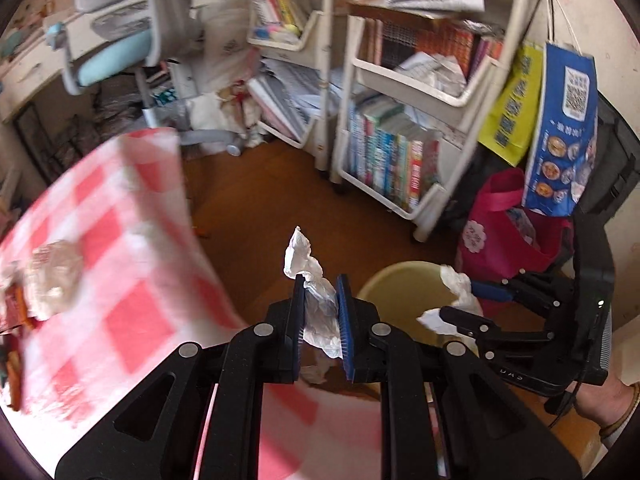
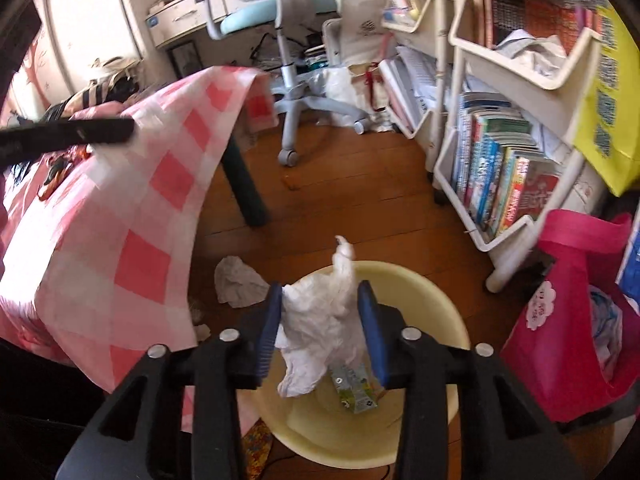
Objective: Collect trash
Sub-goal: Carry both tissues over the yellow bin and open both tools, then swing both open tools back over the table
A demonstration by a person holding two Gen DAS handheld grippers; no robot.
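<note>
Crumpled tissue (image 1: 320, 312) is what I have in my left gripper (image 1: 322, 312): in the left wrist view the two blue pads stand narrow and press on the white wad from both sides, with a twisted tail of it sticking up past the fingertips. Just to the right, my right gripper (image 1: 460, 300) reaches in from the side over the pale yellow bin (image 1: 396, 284), and a second piece of tissue (image 1: 456, 284) sits at its tips. To the left hangs the red and white checked tablecloth (image 1: 120, 264), blurred. Farther off stand a white book cart (image 1: 404, 168) on the brown wooden floor (image 1: 256, 200), and a pink bag (image 1: 500, 236) at the right.

In the right wrist view, my right gripper (image 2: 320, 328) hangs directly over the open mouth of the bin (image 2: 448, 320). Its blue pads stand moderately apart with the white tissue (image 2: 320, 328) between them; the paper touches the left pad, and I cannot tell whether the right pad still presses on it. A green carton (image 2: 354, 392) lies in the bottom of the bin. Another crumpled tissue (image 2: 238, 282) lies on the floor (image 2: 340, 192) just left of the bin, beside the hanging edge of the tablecloth (image 2: 132, 216). The book cart (image 2: 500, 184) and the pink bag (image 2: 576, 320) are at the right, and an office chair (image 2: 288, 60) stands at the far side.
</note>
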